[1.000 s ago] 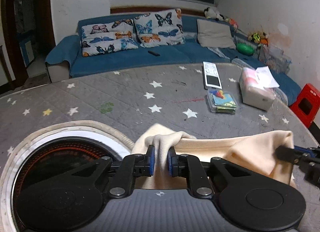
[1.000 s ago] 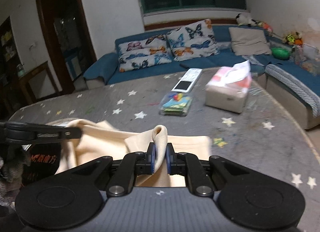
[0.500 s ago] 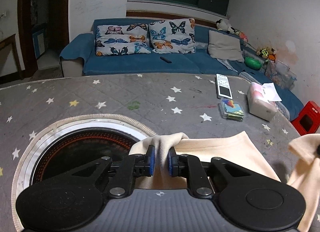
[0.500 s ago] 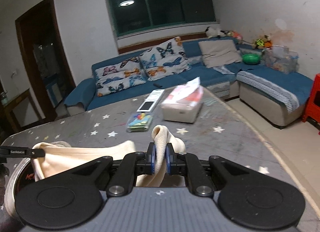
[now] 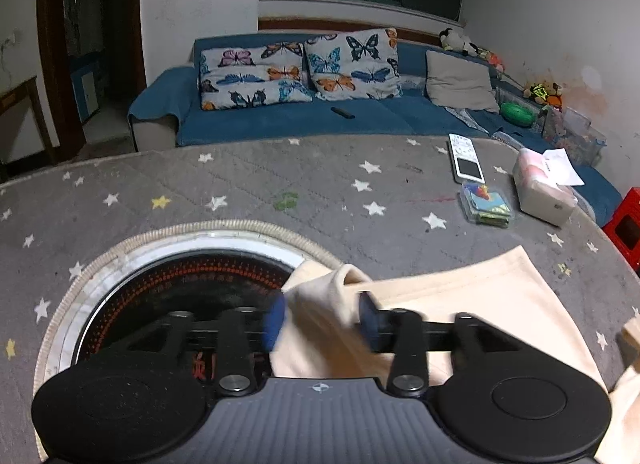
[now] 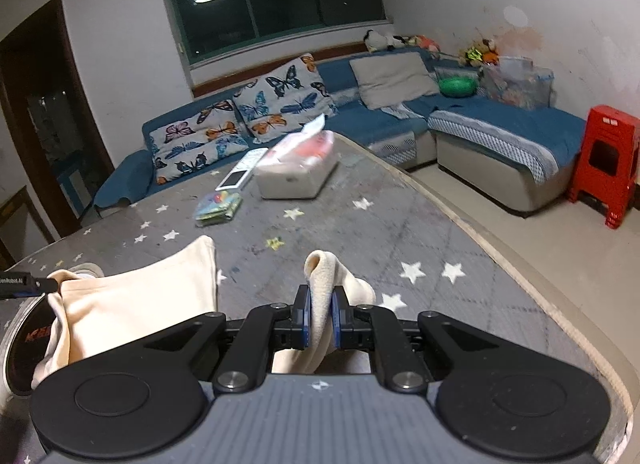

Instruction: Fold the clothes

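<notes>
A cream garment (image 5: pixel 460 304) lies spread on the grey star-patterned table (image 5: pixel 280 183). My left gripper (image 5: pixel 322 322) stands open, its blue pads apart on either side of a bunched corner of the cloth that rests loose between them. In the right wrist view, my right gripper (image 6: pixel 320 322) is shut on another fold of the cream garment (image 6: pixel 132 304), which rises in a loop above the pads. The left gripper's tip (image 6: pixel 24 286) shows at the far left edge of that view, by the cloth's other end.
A round black cooktop (image 5: pixel 172 296) with a white rim is set into the table under my left gripper. A remote (image 5: pixel 466 157), a packet of coloured items (image 5: pixel 486 205) and a tissue box (image 5: pixel 544 183) sit at the far right. The table edge (image 6: pixel 500 244) runs along the right, with a red stool (image 6: pixel 608 167) beyond.
My left gripper has opened and let go of the cloth corner. The right gripper has carried its fold further right, and the garment now lies stretched flatter.
</notes>
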Available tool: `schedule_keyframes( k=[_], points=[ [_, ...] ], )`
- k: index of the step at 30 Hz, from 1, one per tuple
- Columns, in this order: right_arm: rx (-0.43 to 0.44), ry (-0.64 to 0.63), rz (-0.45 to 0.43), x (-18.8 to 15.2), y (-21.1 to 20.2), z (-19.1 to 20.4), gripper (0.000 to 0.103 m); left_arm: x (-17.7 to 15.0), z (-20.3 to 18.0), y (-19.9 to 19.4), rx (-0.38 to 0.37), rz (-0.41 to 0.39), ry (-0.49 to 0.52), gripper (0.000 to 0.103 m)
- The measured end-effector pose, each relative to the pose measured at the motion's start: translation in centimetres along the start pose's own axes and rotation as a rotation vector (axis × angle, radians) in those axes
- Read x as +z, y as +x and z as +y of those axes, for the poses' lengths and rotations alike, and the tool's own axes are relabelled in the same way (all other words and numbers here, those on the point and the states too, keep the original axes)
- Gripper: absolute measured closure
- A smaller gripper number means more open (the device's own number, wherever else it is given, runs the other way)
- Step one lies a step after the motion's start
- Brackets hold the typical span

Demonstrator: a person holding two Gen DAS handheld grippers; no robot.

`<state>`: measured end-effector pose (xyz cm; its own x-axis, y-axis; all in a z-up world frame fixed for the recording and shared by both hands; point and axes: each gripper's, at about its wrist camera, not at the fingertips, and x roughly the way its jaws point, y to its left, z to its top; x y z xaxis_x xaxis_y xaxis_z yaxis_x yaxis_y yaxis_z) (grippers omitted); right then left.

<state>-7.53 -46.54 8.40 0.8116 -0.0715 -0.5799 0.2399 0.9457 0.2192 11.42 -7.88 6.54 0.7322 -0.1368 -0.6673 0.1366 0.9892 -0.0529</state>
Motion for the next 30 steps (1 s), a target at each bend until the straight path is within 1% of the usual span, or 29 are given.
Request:
schedule_keyframes(
  k=[4, 5, 6, 9, 13, 18, 24, 30],
  points=[
    [-0.008, 0.015, 0.009, -0.4, 0.3, -0.5, 0.093, 0.5, -0.5, 1.4, 0.008, 0.020, 0.015, 0.059],
    [-0.010, 0.018, 0.010, -0.4, 0.3, -0.6, 0.093, 0.4, -0.4, 1.7, 0.007, 0.029, 0.015, 0.069],
    [-0.012, 0.021, 0.010, -0.5, 0.3, -0.8, 0.093, 0.3, -0.3, 2.0, 0.003, 0.038, 0.014, 0.080],
    [-0.021, 0.030, 0.007, -0.5, 0.1, -1.2, 0.093, -0.1, 0.3, 2.1, -0.001, 0.044, 0.003, 0.091],
    [-0.033, 0.046, -0.004, -0.6, -0.3, -1.7, 0.093, -0.5, 1.1, 0.9, -0.003, 0.027, -0.023, 0.092],
    [-0.035, 0.058, -0.017, -1.0, -1.4, -2.0, 0.093, -1.3, 2.1, -2.6, 0.000, -0.033, -0.050, 0.094],
    [-0.035, 0.072, -0.030, -1.5, -2.6, -2.3, 0.093, -3.1, 4.9, -7.0, 0.008, -0.096, -0.141, 0.097],
    [-0.035, 0.084, -0.042, -2.3, -4.1, -2.8, 0.093, -5.9, 8.2, -12.2, 0.049, -0.159, -0.224, 0.097]
  ],
)
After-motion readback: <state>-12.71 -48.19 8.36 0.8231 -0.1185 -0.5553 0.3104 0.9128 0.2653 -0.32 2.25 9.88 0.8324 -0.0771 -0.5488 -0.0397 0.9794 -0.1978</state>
